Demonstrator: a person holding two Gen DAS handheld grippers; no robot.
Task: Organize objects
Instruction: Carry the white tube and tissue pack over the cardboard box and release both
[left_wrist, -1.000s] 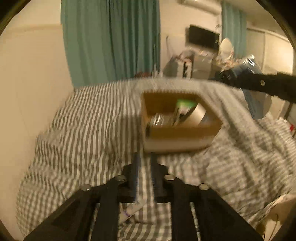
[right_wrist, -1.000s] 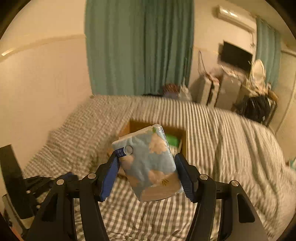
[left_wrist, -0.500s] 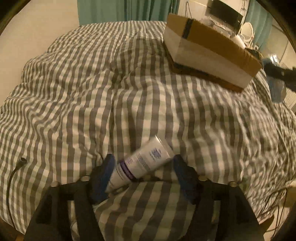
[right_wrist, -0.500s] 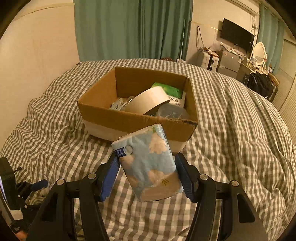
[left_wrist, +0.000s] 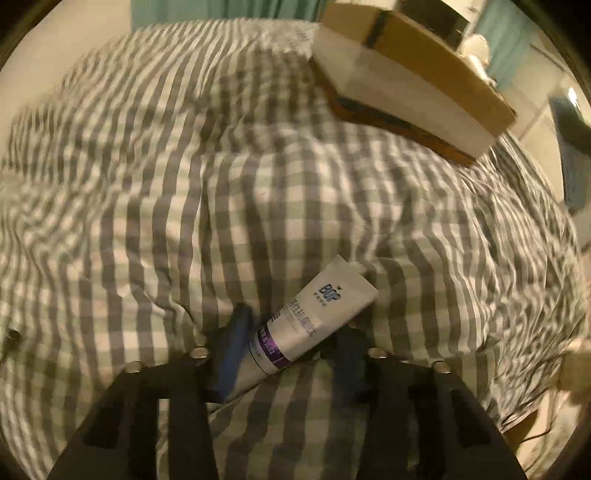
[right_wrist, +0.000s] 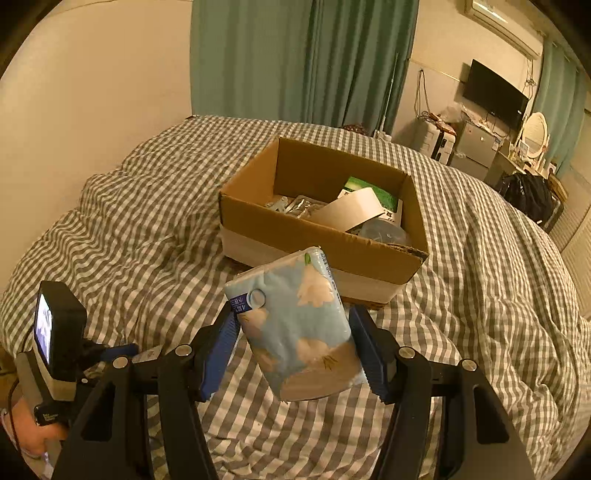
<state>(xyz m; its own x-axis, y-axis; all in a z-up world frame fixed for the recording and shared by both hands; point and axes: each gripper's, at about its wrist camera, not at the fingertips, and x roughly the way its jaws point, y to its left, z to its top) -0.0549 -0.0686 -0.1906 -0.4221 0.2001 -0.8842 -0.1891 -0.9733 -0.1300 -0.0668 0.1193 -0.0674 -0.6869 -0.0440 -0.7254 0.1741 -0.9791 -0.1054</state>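
While the right gripper (right_wrist: 293, 345) hangs above the bed (right_wrist: 480, 288), its blue fingers (right_wrist: 218, 341) are clenched on a tissue pack (right_wrist: 295, 325), light blue w/ pale flower print, held tilted and clear of the checked duvet. Just beyond the pack sits an open cardboard box (right_wrist: 317, 236), resting on the duvet toward the middle of the bed, nearer the head edge by the green curtains (right_wrist: 295, 62); inside it are a roll of tape (right_wrist: 351, 212), a green-and-white packet (right_wrist: 373, 192) and some silvery bits I can't make out. Left gripper (left_wrist: 291, 339) is low over the duvet near the foot-side edge; a white tube (left_wrist: 314, 314) w/ a purple band lies diagonally between its fingers (left_wrist: 232, 343), cap end toward the camera, crimped end pointing toward the box. Left wrist view is blurred, so it looks as if the fingers press the tube's sides, but I can't tell for sure whether they grip it or only bracket it. From that view the box (left_wrist: 410, 70) is well apart from the tube, up at the far right. In the right wrist view the left gripper's body w/ a small lit screen (right_wrist: 42, 328) shows at the lower left, by the bed's near-left corner.
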